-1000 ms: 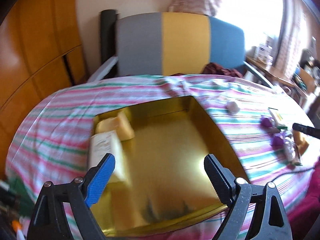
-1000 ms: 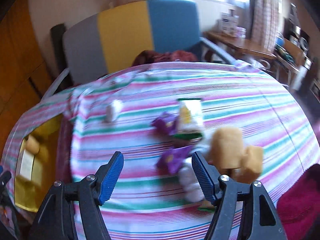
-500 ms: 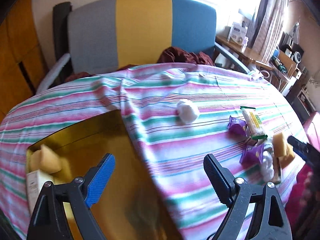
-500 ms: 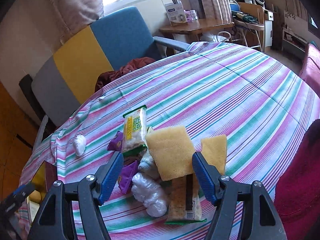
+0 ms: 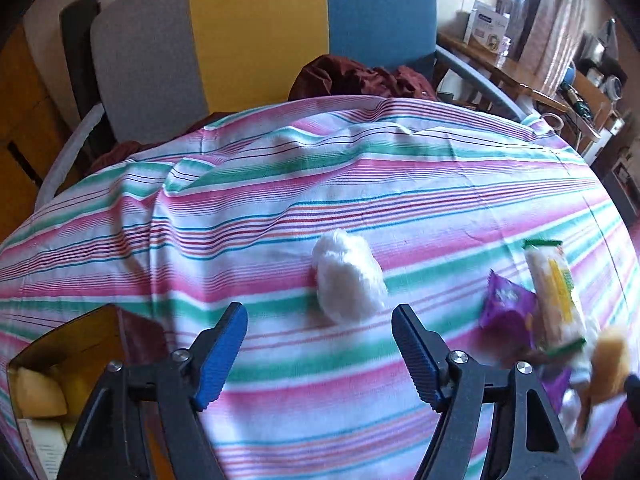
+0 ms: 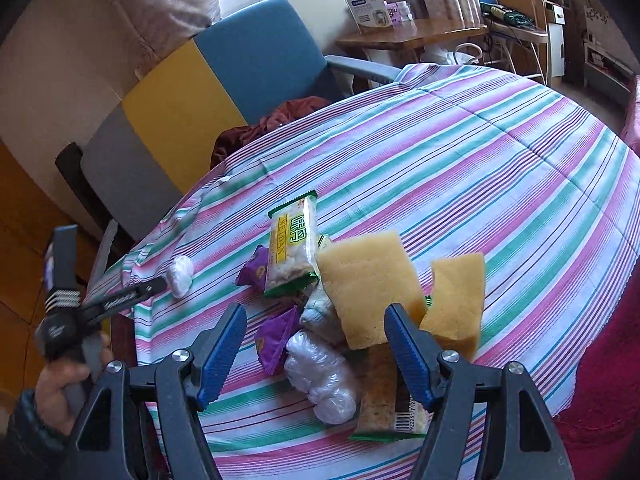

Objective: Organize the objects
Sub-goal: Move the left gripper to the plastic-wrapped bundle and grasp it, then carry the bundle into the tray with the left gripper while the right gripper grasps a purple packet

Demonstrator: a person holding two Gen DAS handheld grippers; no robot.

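Note:
A white fluffy ball (image 5: 348, 280) lies on the striped cloth (image 5: 280, 216) just ahead of my left gripper (image 5: 320, 344). That gripper's jaws are closing, and its pads are not on the ball. In the right wrist view the left gripper (image 6: 162, 285) reaches the ball (image 6: 181, 276) from the left. My right gripper (image 6: 316, 344) stands open over a heap: a purple packet (image 6: 276, 336), a clear-wrapped white bundle (image 6: 320, 372), a large yellow sponge (image 6: 368, 284), a smaller sponge (image 6: 456, 296) and a cracker packet (image 6: 294, 248).
A gold box (image 5: 60, 360) with a sponge and a carton in it sits at the cloth's lower left. A grey, yellow and blue chair (image 5: 260, 32) stands behind the table, with dark red cloth (image 5: 352, 76) on its seat. A cluttered wooden desk (image 6: 408, 34) is at the far right.
My left gripper swung right from above the gold box to the white ball, and its jaws have narrowed. The right gripper rolled, closed in on the heap, then held still.

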